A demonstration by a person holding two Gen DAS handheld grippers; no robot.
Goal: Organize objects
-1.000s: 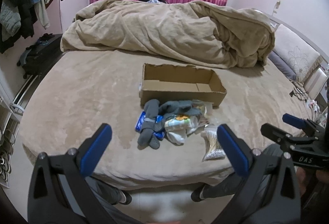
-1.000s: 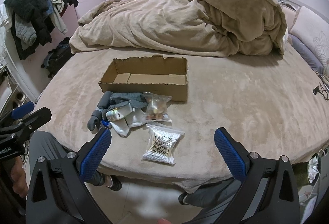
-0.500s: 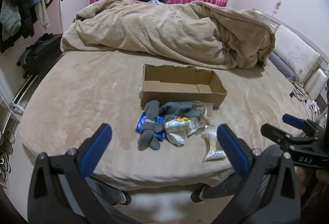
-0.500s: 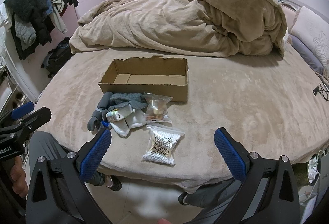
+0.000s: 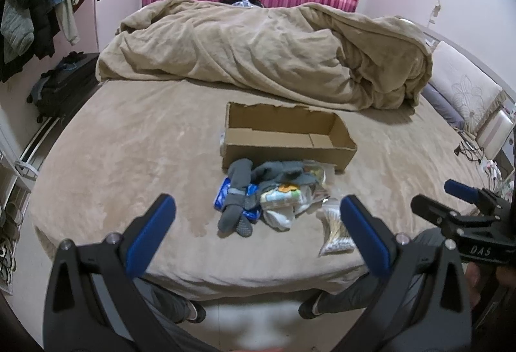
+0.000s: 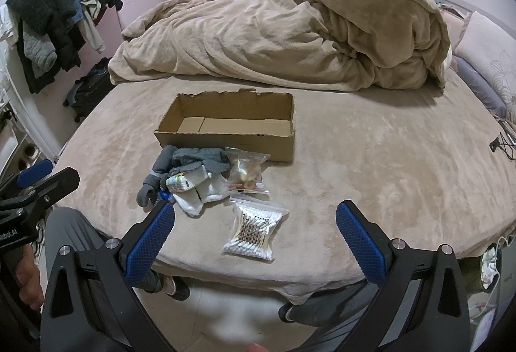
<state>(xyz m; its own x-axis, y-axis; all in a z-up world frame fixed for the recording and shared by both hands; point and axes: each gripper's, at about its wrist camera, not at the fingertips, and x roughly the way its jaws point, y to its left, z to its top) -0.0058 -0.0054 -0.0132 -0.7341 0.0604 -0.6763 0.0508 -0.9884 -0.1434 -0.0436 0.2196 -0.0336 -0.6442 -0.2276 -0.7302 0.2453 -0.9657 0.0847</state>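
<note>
An open, empty cardboard box (image 5: 287, 139) (image 6: 232, 129) sits on the bed. In front of it lies a pile: grey socks (image 5: 238, 200) (image 6: 190, 161), white socks (image 6: 206, 194), a small printed packet (image 6: 185, 181), a blue packet (image 5: 222, 195) and a clear bag of small items (image 6: 246, 171). A clear bag of cotton swabs (image 6: 254, 231) (image 5: 335, 229) lies nearest the bed edge. My left gripper (image 5: 258, 232) is open and empty, held short of the pile. My right gripper (image 6: 254, 239) is open and empty above the bed edge, around the swab bag in view.
A rumpled beige duvet (image 5: 264, 52) fills the far half of the bed (image 6: 371, 174). Pillows (image 5: 461, 87) lie at the right. Clothes (image 6: 54, 23) hang at the left wall above a dark bag (image 5: 58, 87). The person's legs show below the bed edge.
Both grippers have crept slightly forward toward the pile. Nothing was grasped or moved.
</note>
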